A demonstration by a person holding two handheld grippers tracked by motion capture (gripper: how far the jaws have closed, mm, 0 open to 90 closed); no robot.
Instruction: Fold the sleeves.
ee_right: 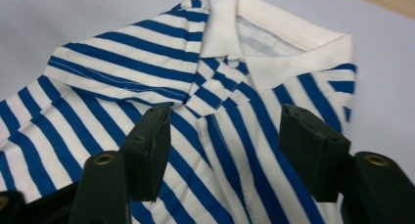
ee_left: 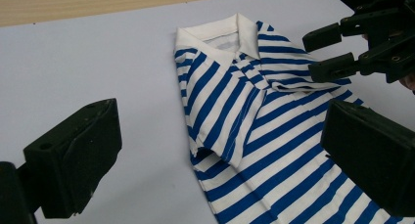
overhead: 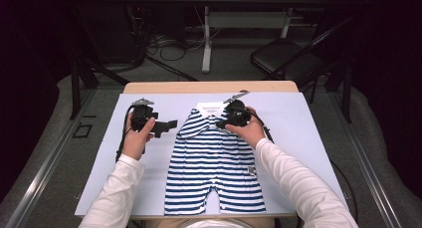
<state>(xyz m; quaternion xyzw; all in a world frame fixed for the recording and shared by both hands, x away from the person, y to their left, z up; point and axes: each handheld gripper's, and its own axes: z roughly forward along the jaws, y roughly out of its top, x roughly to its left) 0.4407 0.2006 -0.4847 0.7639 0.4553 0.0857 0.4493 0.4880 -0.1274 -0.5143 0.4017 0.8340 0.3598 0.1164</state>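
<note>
At the near edge of the pale blue table mat (overhead: 99, 178), the legs of a blue-and-white striped baby romper (overhead: 214, 158) lie flat and unfolded, hems close to the mat's front edge. Farther up, both short sleeves look already turned in over the chest, so the garment reads as a narrow column; I judge the folding barely begun, with the lengthwise or bottom-to-top folds still to come. The left gripper (overhead: 171, 123) hangs just left of the romper's shoulder, jaws spread wide and holding nothing. The right gripper (overhead: 221, 123) sits over the chest near the white collar (overhead: 211, 108), jaws also parted; from its own camera they straddle the button placket without pinching cloth, though whether the tips touch the fabric is hard to say. Beyond the mat runs a strip of bare wooden tabletop (overhead: 209, 86), then a dark floor with cables and a chair (overhead: 283, 58), too dim to read well. Part of the romper's right shoulder is hidden under the hand.
</note>
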